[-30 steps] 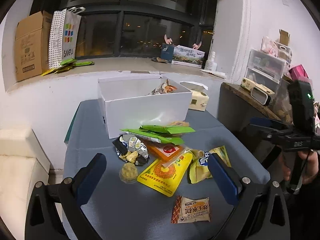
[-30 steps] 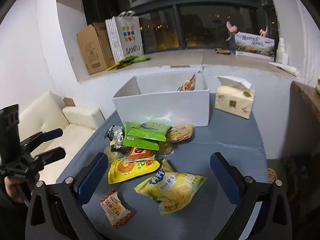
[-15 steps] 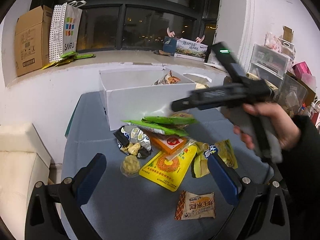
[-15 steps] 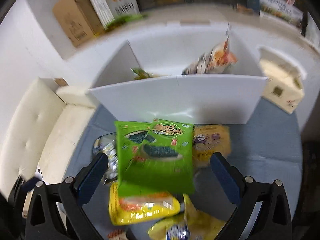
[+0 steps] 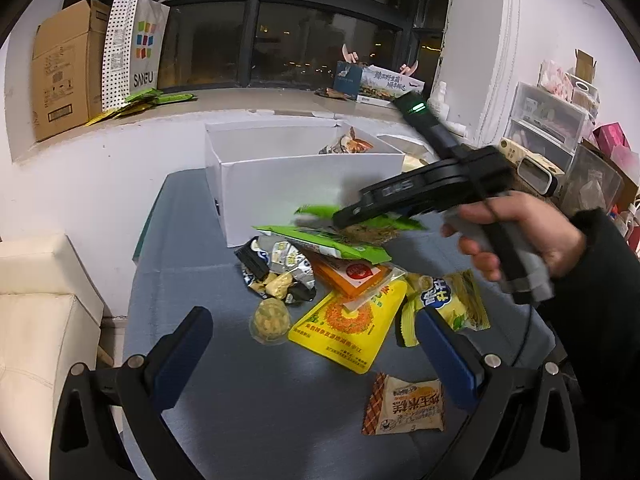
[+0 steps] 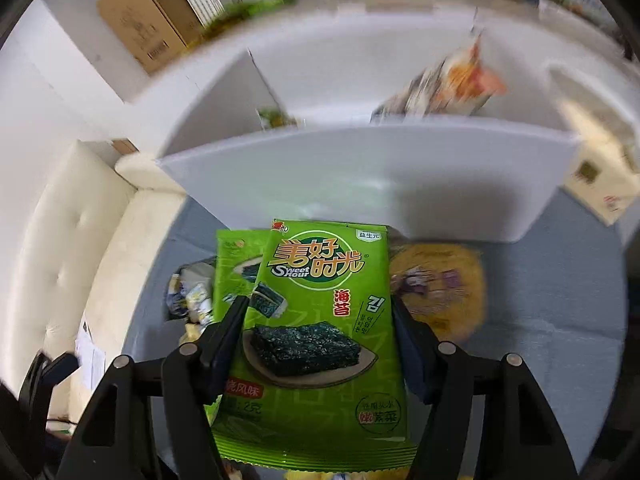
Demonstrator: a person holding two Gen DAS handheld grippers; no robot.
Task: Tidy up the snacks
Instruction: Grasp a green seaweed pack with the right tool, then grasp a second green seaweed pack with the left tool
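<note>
Loose snack packets lie piled on the grey table (image 5: 192, 320) in front of an open white box (image 5: 304, 184). My right gripper (image 6: 320, 308) has its fingers closed in against both side edges of the top green seaweed packet (image 6: 324, 320). In the left wrist view, the right gripper (image 5: 344, 216) sits low over the pile with a hand (image 5: 520, 236) on its handle. A second green packet (image 5: 320, 240) lies beneath. My left gripper (image 5: 312, 320) hangs open and holds nothing, above a yellow packet (image 5: 348, 320) and a small round snack (image 5: 270, 320).
The box (image 6: 360, 168) holds a few packets. A yellow chips bag (image 5: 452, 304) and a small biscuit packet (image 5: 408, 404) lie nearer the front. A cream sofa (image 5: 32, 320) stands left of the table, a tissue box (image 6: 600, 188) beside the box, and storage drawers (image 5: 548, 120) at right.
My right gripper came down onto the pile and its fingers narrowed around the top green packet. The left gripper stayed open and barely moved.
</note>
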